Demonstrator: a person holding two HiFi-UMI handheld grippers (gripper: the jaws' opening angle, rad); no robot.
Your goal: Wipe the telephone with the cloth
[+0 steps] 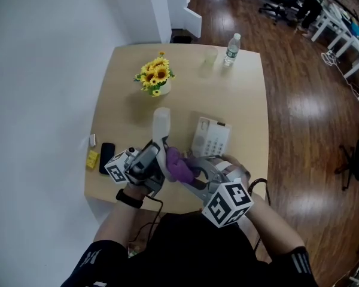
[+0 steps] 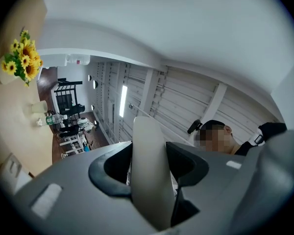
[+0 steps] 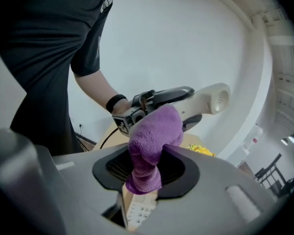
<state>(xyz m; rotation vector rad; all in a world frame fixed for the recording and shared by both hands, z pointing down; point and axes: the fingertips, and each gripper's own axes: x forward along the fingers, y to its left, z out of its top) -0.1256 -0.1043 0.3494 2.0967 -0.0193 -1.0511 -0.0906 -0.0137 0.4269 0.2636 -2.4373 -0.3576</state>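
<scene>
**Wiping the handset with the cloth**

Holding the white handset [image 1: 161, 123] up over the near side of the table [image 1: 245, 100], squeezed tight in the left gripper [image 2: 148, 180]. Pinching the purple cloth [image 3: 152, 141] in the right gripper [image 3: 144, 173], right beside the handset's near part. Just to the right, phone base [image 1: 210, 137] flat on the table. Far off, flowers [image 1: 155, 75] and a bottle [image 1: 231, 49].
</scene>
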